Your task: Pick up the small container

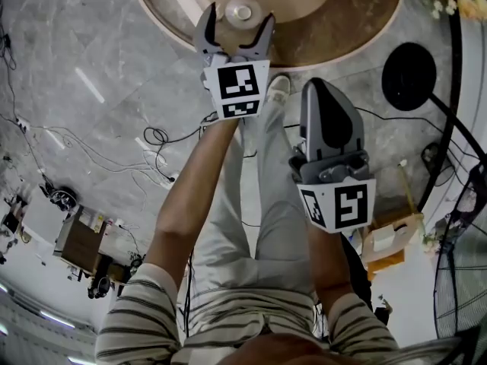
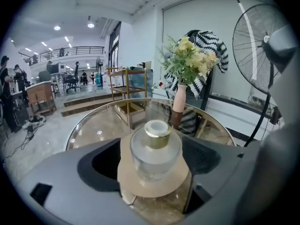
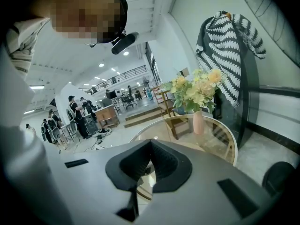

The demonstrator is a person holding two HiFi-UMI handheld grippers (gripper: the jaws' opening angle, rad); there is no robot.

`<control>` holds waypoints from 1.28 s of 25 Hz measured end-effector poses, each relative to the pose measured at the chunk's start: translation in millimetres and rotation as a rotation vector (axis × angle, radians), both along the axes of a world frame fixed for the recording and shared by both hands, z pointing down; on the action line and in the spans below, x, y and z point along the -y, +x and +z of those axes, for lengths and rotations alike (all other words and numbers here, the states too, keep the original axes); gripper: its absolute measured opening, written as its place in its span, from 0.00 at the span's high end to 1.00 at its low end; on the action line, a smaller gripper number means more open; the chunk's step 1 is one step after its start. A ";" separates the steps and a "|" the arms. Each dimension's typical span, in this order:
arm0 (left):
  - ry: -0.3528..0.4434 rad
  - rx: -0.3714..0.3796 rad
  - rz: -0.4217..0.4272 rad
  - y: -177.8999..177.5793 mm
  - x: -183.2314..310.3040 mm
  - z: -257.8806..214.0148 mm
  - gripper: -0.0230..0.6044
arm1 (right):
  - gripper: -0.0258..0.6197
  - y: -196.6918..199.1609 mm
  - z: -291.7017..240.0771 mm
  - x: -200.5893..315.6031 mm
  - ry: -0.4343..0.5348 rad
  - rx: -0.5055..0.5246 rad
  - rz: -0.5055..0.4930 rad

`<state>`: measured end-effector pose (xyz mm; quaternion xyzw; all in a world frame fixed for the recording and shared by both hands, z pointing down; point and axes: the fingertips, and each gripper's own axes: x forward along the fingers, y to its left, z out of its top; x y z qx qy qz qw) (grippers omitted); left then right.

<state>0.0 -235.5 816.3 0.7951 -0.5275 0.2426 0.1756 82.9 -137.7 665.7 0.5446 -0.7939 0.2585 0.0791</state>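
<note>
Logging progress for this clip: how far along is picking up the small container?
Done: the left gripper is lined up, jaws wide either side of the container. In hand: nothing gripped; it sits on its coaster. Left: close and lift. The right gripper is shut, empty.

Bright, even indoor light
Glare is thrown on the table (image 2: 89,125) by ceiling lamps (image 2: 56,27); corners are darkened.
</note>
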 end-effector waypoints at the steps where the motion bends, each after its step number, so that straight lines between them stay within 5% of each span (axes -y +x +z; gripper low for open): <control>1: -0.001 0.007 0.002 1.1 1.9 2.7 0.33 | 0.94 0.1 1.5 0.5 -0.001 -0.001 0.000; 15: -0.033 0.084 0.012 10.7 22.6 34.5 0.32 | 0.94 4.5 19.7 2.9 -0.043 -0.011 -0.002; 25: 0.003 0.068 0.004 17.0 26.7 35.5 0.44 | 0.94 9.9 23.0 3.1 -0.052 -0.016 0.002; 32: 0.012 0.065 0.000 15.0 25.6 32.6 0.44 | 0.94 11.4 21.0 -2.1 -0.052 -0.026 0.000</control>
